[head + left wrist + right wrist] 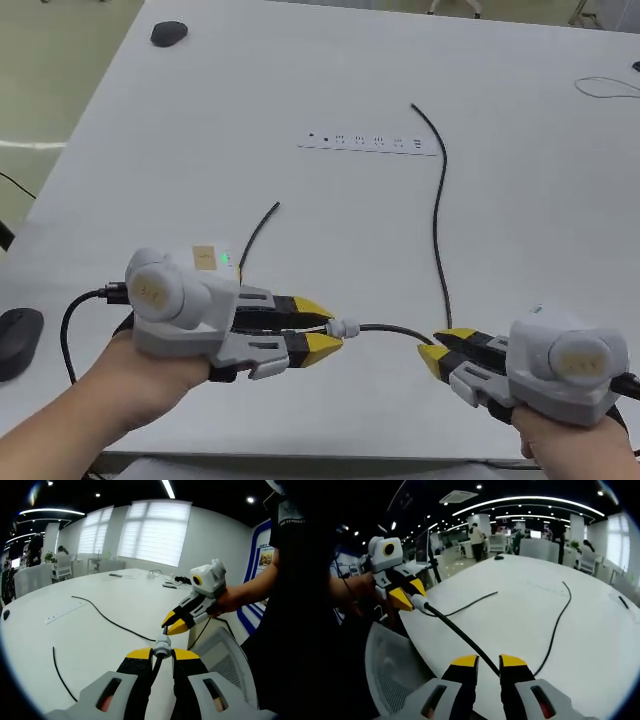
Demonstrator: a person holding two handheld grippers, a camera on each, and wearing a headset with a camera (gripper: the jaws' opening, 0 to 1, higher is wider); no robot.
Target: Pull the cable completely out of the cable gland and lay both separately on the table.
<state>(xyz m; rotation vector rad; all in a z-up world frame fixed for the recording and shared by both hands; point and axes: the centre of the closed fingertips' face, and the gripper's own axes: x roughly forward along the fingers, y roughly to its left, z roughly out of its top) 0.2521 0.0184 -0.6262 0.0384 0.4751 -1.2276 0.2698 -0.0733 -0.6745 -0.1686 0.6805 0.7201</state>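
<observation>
Open table (340, 225) ahead; cable (437, 215) crosses right, power strip (367, 142) beyond.

Even, bright overhead light was seen in the head view: the counter (300, 80) was washed pale, and only a faint, soft shadow was thrown beneath the left gripper (332, 328). Detail there was rendered sharp. In the left gripper view, the windows (155, 532) were blown out by daylight, and the person's clothing (295, 580) was left nearly black beside them. In the right gripper view, the ceiling light strips (530, 502) were bent into arcs by the fisheye, the counter's edge was curved, and the far room was rendered soft.
</observation>
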